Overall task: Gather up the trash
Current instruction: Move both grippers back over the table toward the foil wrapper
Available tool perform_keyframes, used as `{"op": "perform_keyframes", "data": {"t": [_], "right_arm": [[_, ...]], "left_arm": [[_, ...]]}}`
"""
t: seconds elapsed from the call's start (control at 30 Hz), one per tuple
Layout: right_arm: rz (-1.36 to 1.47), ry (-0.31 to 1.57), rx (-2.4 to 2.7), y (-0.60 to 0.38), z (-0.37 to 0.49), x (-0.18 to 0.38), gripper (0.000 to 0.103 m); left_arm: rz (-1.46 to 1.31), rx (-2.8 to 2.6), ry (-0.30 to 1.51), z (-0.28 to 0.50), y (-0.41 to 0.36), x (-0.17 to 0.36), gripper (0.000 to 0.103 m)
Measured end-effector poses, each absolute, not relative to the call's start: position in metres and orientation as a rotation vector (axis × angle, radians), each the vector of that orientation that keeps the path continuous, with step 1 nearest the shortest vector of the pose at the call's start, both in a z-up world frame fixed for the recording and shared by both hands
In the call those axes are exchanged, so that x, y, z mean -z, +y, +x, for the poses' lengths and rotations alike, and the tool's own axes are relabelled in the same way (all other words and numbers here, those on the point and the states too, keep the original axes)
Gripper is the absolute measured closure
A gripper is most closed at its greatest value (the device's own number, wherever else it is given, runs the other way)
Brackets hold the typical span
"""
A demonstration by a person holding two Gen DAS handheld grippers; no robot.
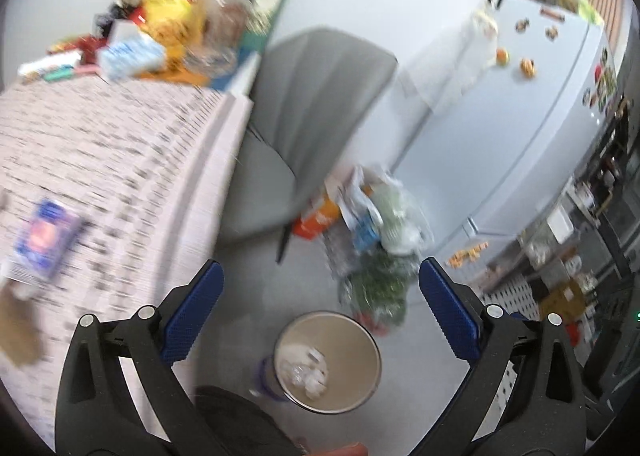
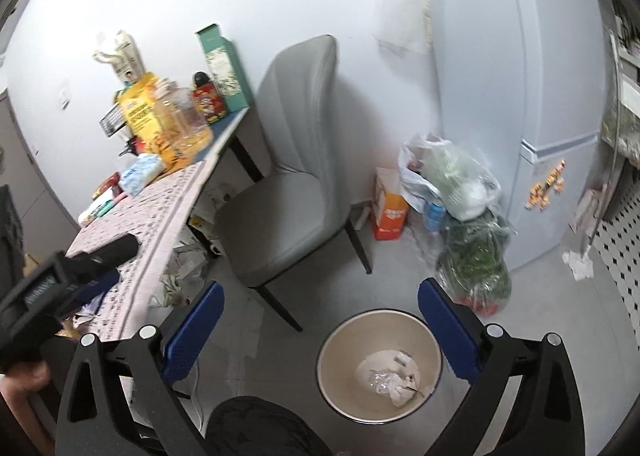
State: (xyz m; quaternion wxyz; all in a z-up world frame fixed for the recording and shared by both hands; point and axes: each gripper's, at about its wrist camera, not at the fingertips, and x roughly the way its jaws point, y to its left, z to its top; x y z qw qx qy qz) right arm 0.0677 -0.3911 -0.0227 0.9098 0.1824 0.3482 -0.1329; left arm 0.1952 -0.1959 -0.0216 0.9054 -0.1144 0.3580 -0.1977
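Crumpled trash (image 2: 394,382) lies in the round bin (image 2: 332,348) on the floor. The left gripper (image 1: 320,292) and right gripper (image 2: 320,312) both gape wide, empty.

Both wrist views look steeply down — sharing the bin (image 1: 328,362) (image 2: 380,366), chair (image 1: 304,112) (image 2: 288,192), fridge (image 1: 512,128) (image 2: 520,96).

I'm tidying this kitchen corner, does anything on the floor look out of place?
Yes. Crumpled papers lie strewn under the table, and another scrap lies by the fridge. The bin stands upright with trash inside.
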Motion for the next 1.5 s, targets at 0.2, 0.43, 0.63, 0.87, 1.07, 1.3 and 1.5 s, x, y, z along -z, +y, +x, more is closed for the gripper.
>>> {"op": "perform_keyframes", "data": {"t": [0.2,0.43,0.63,0.87,1.07,1.3,1.5], "right_arm": [[0.339,0.716,0.205,-0.345,0.079,0.01,0.008],[0.288,0.725,0.115,-0.289,0.092,0.004,0.008],[0.246,0.751,0.04,-0.245,0.103,0.008,0.008],[0.19,0.749,-0.054,-0.2,0.11,0.009,0.008],[0.112,0.769,-0.137,-0.162,0.112,0.016,0.012],[0.063,0.844,-0.263,-0.115,0.126,0.035,0.024],[0.026,0.869,-0.353,-0.08,0.135,0.045,0.029]], "left_arm": [[-0.253,0.312,0.689,0.179,-0.138,0.002,0.006],[-0.29,0.223,0.636,0.149,-0.075,-0.007,0.006],[-0.315,0.163,0.628,0.127,-0.033,-0.004,0.006],[-0.348,0.101,0.602,0.102,0.011,0.002,0.006],[-0.38,0.045,0.612,0.086,0.05,0.018,0.006],[-0.438,0.019,0.663,0.085,0.081,0.044,0.007],[-0.447,0.018,0.699,0.093,0.089,0.058,0.014]]}}
